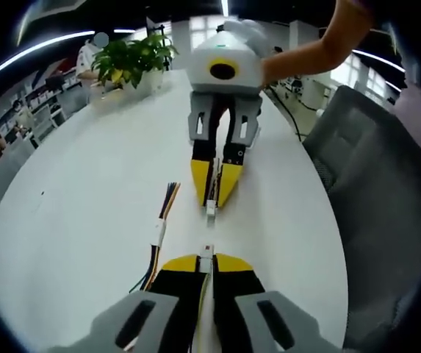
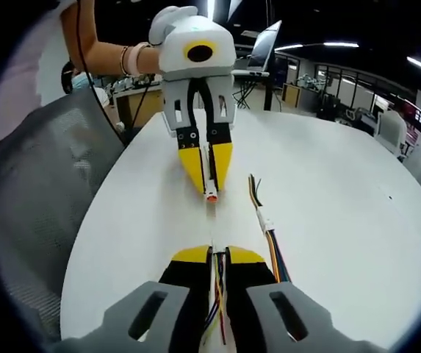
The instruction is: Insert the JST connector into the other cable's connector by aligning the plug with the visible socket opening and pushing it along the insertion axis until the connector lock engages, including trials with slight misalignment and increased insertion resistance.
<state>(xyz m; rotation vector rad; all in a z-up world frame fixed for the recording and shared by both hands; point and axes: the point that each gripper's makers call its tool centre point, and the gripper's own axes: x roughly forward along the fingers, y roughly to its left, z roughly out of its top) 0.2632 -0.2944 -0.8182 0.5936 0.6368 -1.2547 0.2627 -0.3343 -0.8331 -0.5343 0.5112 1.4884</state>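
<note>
left gripper (image 1: 207,259) pinching plug (image 1: 206,257), right gripper (image 1: 211,197) pinching socket (image 1: 210,210)

The right hand-held gripper (image 2: 217,255) rises from the bottom, its yellow-tipped jaws closed on a cable (image 2: 215,290) whose wires run back between them. Opposite, the left hand-held gripper (image 2: 210,187) points toward it, jaws pinched on a white plug (image 2: 210,194) with an orange tip; a hand (image 2: 167,26) grips its body. The two tips are near each other but apart, roughly in line. A spare cable (image 2: 266,224) with coloured wires and a white connector lies on the white counter (image 2: 328,220), just right of the gap. A grey chair (image 2: 41,191) stands at left.
</note>
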